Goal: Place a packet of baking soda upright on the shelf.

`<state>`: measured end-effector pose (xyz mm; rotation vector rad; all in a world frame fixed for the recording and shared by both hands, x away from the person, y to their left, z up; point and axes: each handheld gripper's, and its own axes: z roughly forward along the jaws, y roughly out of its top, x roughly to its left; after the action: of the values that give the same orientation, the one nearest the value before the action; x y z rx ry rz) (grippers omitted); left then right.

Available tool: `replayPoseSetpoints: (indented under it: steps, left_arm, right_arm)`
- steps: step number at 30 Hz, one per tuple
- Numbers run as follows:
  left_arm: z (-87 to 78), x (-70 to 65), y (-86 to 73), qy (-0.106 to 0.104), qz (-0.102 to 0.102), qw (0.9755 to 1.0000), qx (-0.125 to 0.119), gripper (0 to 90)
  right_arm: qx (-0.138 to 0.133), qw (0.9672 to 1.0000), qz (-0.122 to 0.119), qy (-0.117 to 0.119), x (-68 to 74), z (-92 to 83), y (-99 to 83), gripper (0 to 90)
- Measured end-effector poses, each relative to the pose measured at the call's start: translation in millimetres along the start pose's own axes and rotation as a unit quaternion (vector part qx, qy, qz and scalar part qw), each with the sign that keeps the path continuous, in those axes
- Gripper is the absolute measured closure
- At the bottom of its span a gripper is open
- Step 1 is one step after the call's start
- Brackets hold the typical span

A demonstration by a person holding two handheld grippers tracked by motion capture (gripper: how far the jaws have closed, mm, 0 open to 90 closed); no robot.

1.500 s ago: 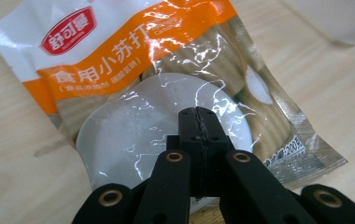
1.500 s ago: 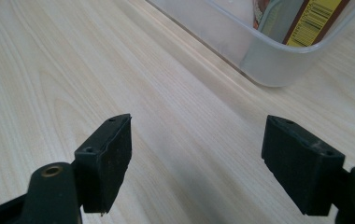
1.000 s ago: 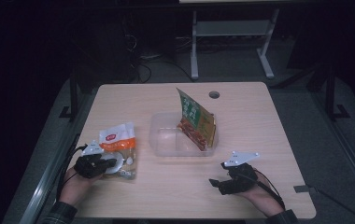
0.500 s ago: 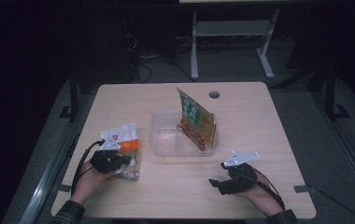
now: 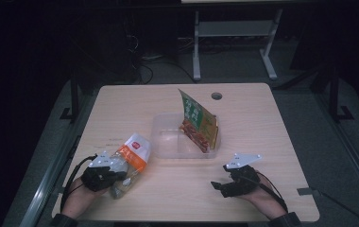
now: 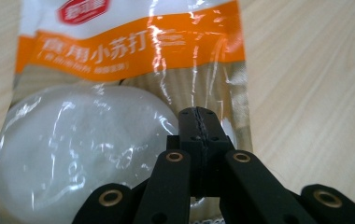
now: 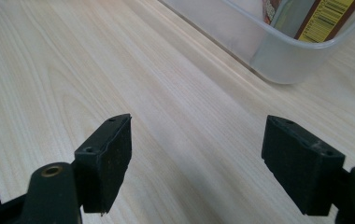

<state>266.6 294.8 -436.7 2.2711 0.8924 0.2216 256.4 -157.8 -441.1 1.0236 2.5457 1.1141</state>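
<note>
An orange-and-white bag of white powder (image 5: 134, 152) lies tilted near the table's front left, close to the clear plastic container (image 5: 168, 142). My left gripper (image 5: 120, 169) is shut on the bag's near end. In the left gripper view the black jaws (image 6: 199, 125) meet over the clear film of the bag (image 6: 119, 60). A green and red snack packet (image 5: 196, 124) leans upright inside the container. My right gripper (image 5: 219, 186) rests at the front right, open with nothing between its jaws (image 7: 196, 154). Ahead of it are the container's corner (image 7: 278, 56) and the packet (image 7: 325, 14).
The wooden table (image 5: 262, 123) has a round cable hole (image 5: 216, 96) near its far edge. A metal frame (image 5: 234, 28) stands on the dark floor behind the table. Cables trail from both grippers toward the front edge.
My left hand has carried the bag to the right, closer to the clear container, and the bag now sits tilted. The right gripper has stayed where it was.
</note>
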Motion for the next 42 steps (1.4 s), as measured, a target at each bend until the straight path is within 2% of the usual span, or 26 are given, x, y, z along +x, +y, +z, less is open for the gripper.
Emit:
replayPoseSetpoints:
  steps: [8,9,13,15,16,19,21,23,24,27,28,31,33,36,38,39,42]
  left_arm:
    - [-13.4,-3.0,-15.7,-0.010,0.001,1.0000,-0.001,90.0]
    - [-13.2,-3.4,-16.5,-0.012,-0.006,0.9999,-0.006,90.0]
    - [-14.7,-0.3,-10.5,-0.014,0.001,0.9999,-0.003,90.0]
    - [-15.8,5.1,-2.6,-0.017,0.012,0.9997,-0.009,82.1]
    - [-16.0,6.3,0.4,-0.014,0.010,0.9997,-0.016,79.7]
    - [-17.8,18.0,15.1,-0.005,0.029,0.9992,-0.028,69.5]
    - [-16.4,23.8,21.9,-0.007,0.028,0.9990,-0.034,61.5]
    - [-8.2,35.9,35.8,-0.011,0.039,0.9985,-0.036,53.0]
    - [-8.2,35.9,35.8,-0.011,0.039,0.9985,-0.036,44.6]
    - [3.7,44.1,43.8,-0.023,0.041,0.9985,-0.027,41.0]
    - [9.2,47.8,46.4,-0.024,0.051,0.9981,-0.025,37.9]
    - [22.2,51.6,49.8,-0.038,0.054,0.9978,0.002,34.1]
    - [28.8,51.8,51.0,-0.039,0.053,0.9978,0.012,34.0]
    - [37.9,54.4,50.9,-0.036,0.063,0.9966,0.040,33.3]
    - [43.7,55.3,49.2,-0.040,0.053,0.9966,0.050,32.9]
    - [45.2,57.4,48.6,-0.045,0.054,0.9960,0.054,32.8]
    - [45.8,59.3,47.1,-0.055,0.039,0.9963,0.053,34.9]
  right_arm:
    - [0.003,1.0000,0.003,0.001,0.6,0.8,-0.1,23.9]
    - [0.003,1.0000,0.002,0.001,0.7,0.9,0.0,23.9]
    - [0.001,1.0000,0.001,0.001,1.0,2.1,0.6,23.9]
    - [0.001,1.0000,-0.001,0.001,0.7,2.8,0.7,23.9]
    - [0.002,1.0000,0.000,0.001,0.6,3.1,0.7,23.9]
    - [0.005,1.0000,0.001,0.002,0.5,3.9,1.1,23.9]
    - [0.005,1.0000,0.001,0.003,0.4,4.1,1.1,23.9]
    - [0.006,1.0000,0.001,0.003,0.2,4.1,0.9,23.9]
    - [0.006,1.0000,0.001,0.003,0.2,4.1,0.9,23.9]
    - [0.008,0.9999,-0.004,0.005,-0.1,4.7,0.4,23.9]
    - [0.008,0.9999,-0.007,0.005,-0.3,4.9,0.5,23.9]
    - [0.010,0.9999,-0.009,0.005,0.4,4.7,0.7,23.9]
    - [0.010,0.9999,-0.008,0.008,1.0,4.7,0.8,23.9]
    - [0.013,0.9998,-0.014,0.010,0.6,5.5,0.8,23.9]
    - [0.014,0.9997,-0.015,0.011,0.5,6.2,0.8,23.8]
    - [0.014,0.9997,-0.016,0.011,0.5,6.4,0.8,23.8]
    - [0.014,0.9998,-0.014,0.009,0.8,6.3,0.9,23.9]
